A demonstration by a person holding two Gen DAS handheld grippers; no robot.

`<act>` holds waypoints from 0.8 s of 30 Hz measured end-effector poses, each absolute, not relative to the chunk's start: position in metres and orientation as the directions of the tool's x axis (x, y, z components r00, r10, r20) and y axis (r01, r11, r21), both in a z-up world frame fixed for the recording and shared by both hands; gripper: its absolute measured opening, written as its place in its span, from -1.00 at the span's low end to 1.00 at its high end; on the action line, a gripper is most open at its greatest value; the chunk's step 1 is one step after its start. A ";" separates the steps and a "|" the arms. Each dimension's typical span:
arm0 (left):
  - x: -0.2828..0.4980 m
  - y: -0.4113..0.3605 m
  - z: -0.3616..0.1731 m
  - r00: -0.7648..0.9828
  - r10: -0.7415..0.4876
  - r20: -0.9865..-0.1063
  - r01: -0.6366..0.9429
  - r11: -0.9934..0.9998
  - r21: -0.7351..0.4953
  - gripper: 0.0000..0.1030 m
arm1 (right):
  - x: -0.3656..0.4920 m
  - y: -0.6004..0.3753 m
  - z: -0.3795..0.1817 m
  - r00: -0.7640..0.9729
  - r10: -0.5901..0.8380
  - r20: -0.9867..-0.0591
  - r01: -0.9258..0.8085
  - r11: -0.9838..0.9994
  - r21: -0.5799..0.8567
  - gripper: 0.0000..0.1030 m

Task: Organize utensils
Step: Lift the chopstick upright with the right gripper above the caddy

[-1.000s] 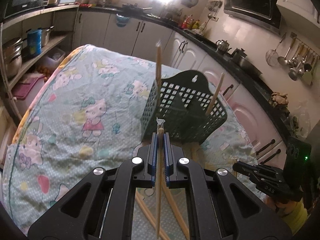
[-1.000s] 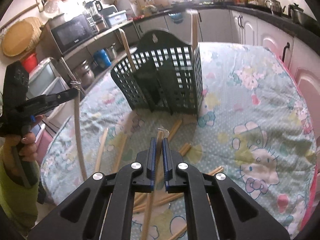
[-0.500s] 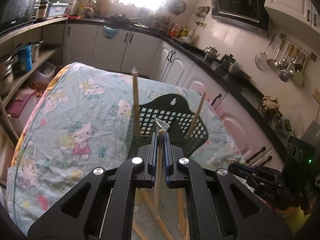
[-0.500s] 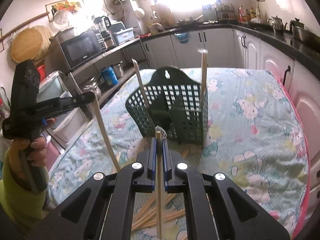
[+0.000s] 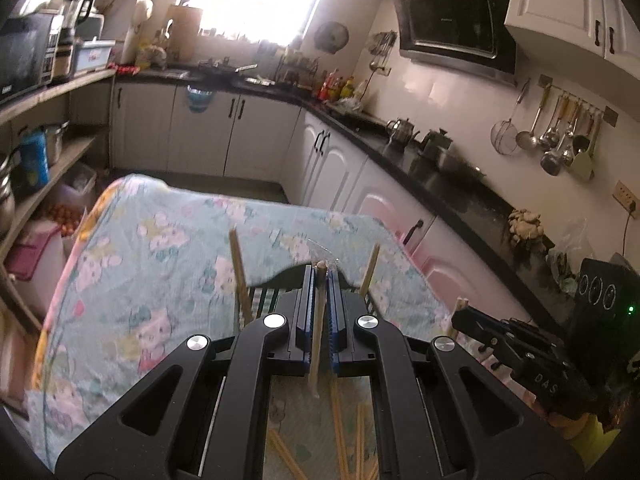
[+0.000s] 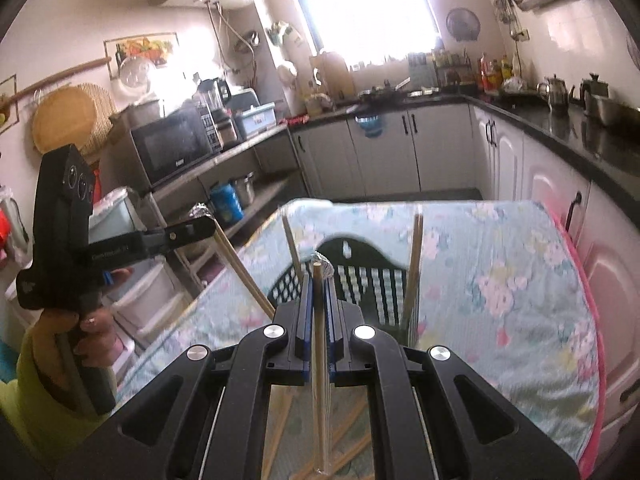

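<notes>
My left gripper (image 5: 319, 280) is shut on a wooden chopstick (image 5: 316, 344) that hangs down between its jaws. My right gripper (image 6: 318, 284) is shut on another wooden chopstick (image 6: 320, 368). Both are raised above the table. The dark green slotted utensil basket (image 6: 360, 276) stands on the table just beyond the fingertips, mostly hidden in the left wrist view (image 5: 264, 300). Two chopsticks stand upright in it (image 6: 414, 268) (image 6: 292, 252). Several loose chopsticks (image 5: 352, 440) lie on the cloth below the grippers.
The table wears a light blue cartoon-print cloth (image 6: 500, 280). Kitchen cabinets and a black counter (image 5: 420, 160) run behind and to the right. Shelves with a microwave (image 6: 172, 148) stand to the left. The other gripper shows in each view (image 5: 520, 344) (image 6: 120, 248).
Both grippers have risen and tilted up, each keeping its chopstick. The basket has dropped low in both views and more of the kitchen shows.
</notes>
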State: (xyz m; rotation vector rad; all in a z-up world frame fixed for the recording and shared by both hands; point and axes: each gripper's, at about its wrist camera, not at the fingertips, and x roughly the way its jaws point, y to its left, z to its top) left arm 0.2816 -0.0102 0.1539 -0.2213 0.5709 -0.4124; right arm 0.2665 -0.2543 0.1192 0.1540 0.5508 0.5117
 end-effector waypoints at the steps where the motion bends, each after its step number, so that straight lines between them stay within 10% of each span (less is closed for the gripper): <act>1: 0.284 -0.011 0.157 0.766 -0.436 -0.471 0.318 0.895 -0.312 -0.97 | 0.269 -0.254 0.125 0.741 0.501 -0.447 -0.422 0.865 0.270 -0.89; 24: 0.342 -0.036 0.172 0.811 -0.401 -0.426 0.311 0.912 -0.268 -0.97 | 0.351 -0.257 0.173 0.873 0.416 -0.254 -0.369 0.904 0.215 -0.89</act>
